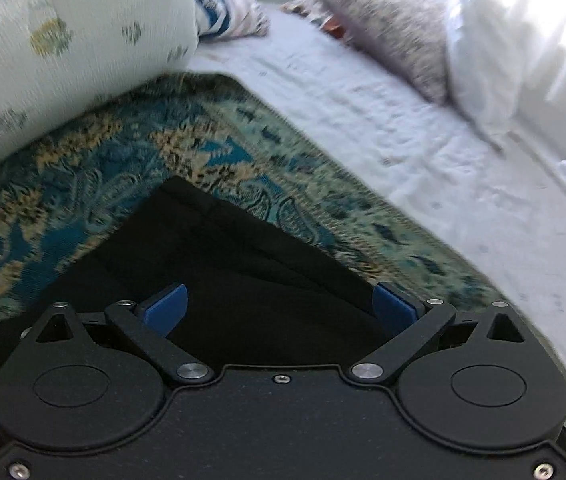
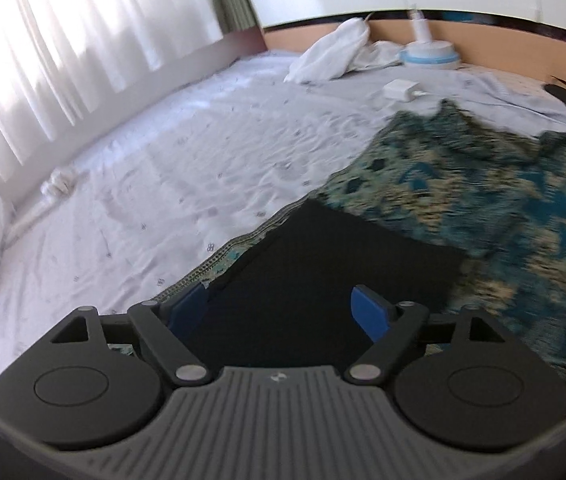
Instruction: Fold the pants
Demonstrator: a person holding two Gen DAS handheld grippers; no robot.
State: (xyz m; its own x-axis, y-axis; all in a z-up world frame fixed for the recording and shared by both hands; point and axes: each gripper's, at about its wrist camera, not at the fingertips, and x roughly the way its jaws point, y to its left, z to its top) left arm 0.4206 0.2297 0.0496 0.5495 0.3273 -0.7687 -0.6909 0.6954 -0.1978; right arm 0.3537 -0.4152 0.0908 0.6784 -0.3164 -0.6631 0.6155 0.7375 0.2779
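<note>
Black fabric fills the lower middle of both wrist views: the pants [image 1: 211, 264], lying flat on a teal-and-gold patterned blanket [image 1: 95, 160] spread over a pale bed sheet [image 1: 383, 112].

Left view: you're looking past the left gripper [image 1: 281, 308], its blue fingers [image 1: 165, 306] spread wide w/ nothing between them but the cloth lying below. A squared corner of the pants points to 12 o'clock. A flowered pillow [image 1: 63, 40] sits at 10 o'clock, a grey speckled pillow [image 1: 383, 28] at 1 o'clock.

Right view: the right gripper [image 2: 281, 310] is also spread wide and holds nothing. The pants [image 2: 335, 264] show a straight-edged panel running toward 12–1 o'clock, its left edge near the blanket's border. A white charger block [image 2: 401, 90] lies at 1 o'clock, well apart.

Judgement: the pants look already doubled into a neat rectangle, so you're btwn folds, both hands free, approx. midway or later in the task. Both views are motion-blurred.

Next move prob. calls for picking an edge w/ each gripper, closing on all layers together, then carrying it over evenly so the corners meet. Watch for pinching the blanket along with the pants.
</note>
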